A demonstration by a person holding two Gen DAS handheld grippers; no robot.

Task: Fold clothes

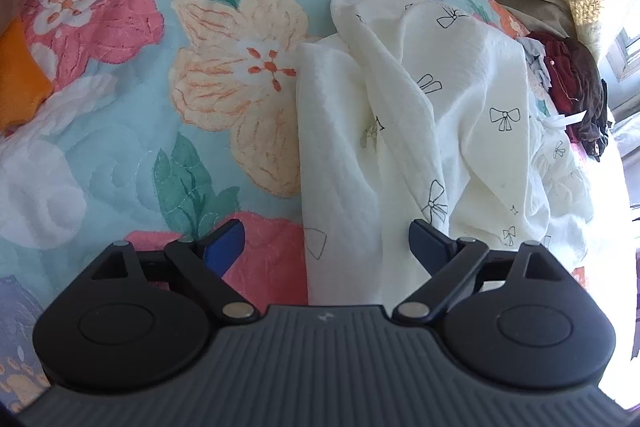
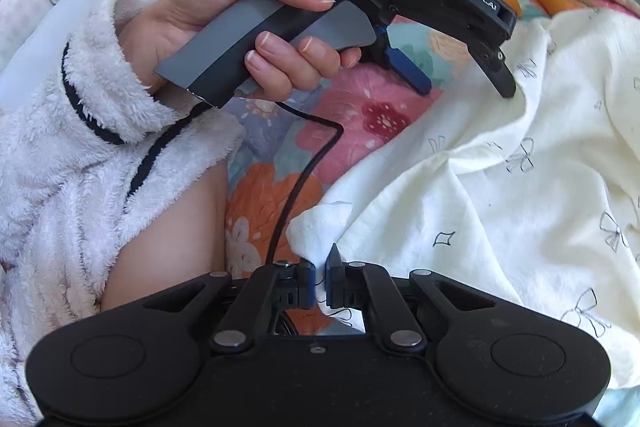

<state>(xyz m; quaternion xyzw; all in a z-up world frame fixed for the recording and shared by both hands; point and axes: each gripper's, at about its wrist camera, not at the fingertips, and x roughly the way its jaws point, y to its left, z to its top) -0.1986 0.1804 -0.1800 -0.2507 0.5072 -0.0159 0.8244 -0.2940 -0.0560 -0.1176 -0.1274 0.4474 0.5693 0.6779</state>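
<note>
Left wrist view shows the floral quilt (image 1: 120, 131) at left, then the left gripper (image 1: 326, 241) with its jaws spread wide, released, hovering over the near edge of the white bow-print garment (image 1: 460, 131), which lies rumpled in loose ridges on the bed. Right wrist view shows the left hand (image 2: 224, 27) around its tool's handle, and the right gripper (image 2: 320, 281) clenched on a corner of that garment. By this showing, no neat fold is visible yet; flattening and folding seem to remain. Readable writing: "GenRobot.AI" on the left tool.
</note>
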